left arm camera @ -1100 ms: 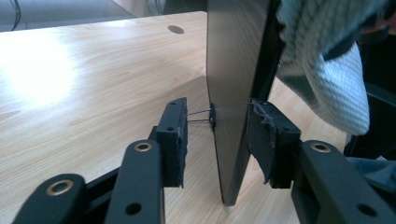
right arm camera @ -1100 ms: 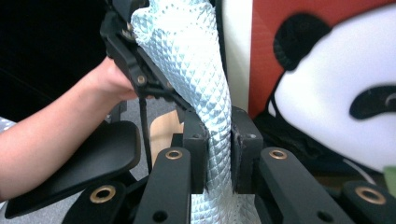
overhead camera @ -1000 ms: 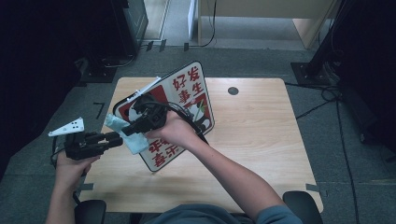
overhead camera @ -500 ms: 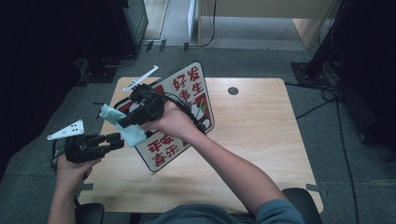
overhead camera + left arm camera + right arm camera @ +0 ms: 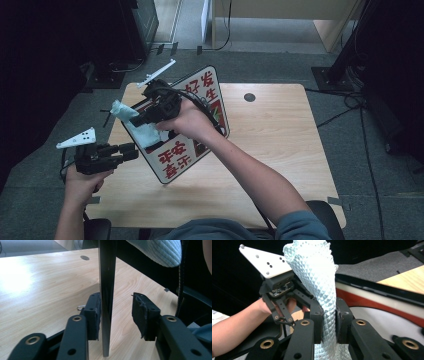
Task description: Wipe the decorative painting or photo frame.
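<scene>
A white sign board [image 5: 192, 150] with red characters and a black rim stands tilted on its lower edge on the wooden table [image 5: 280, 145]. My left gripper [image 5: 134, 150] is at the board's left edge. In the left gripper view the board [image 5: 107, 277] runs edge-on between the jaws of that gripper [image 5: 117, 296]. One pad touches it and the other stands apart with a gap. My right gripper [image 5: 131, 120] is shut on a pale blue quilted cloth [image 5: 142, 131] held against the board's upper left face. The cloth [image 5: 317, 270] rises out of the shut right gripper [image 5: 329, 305].
A round dark grommet [image 5: 249, 97] sits in the table's far side. A small metal clip [image 5: 80, 307] lies on the wood near the left jaws. Dark cabinets stand at the back left, and cables [image 5: 360, 110] trail over the grey floor on the right.
The right gripper with the cloth has risen and slid toward the board's far left corner. The left hand has stayed in place.
</scene>
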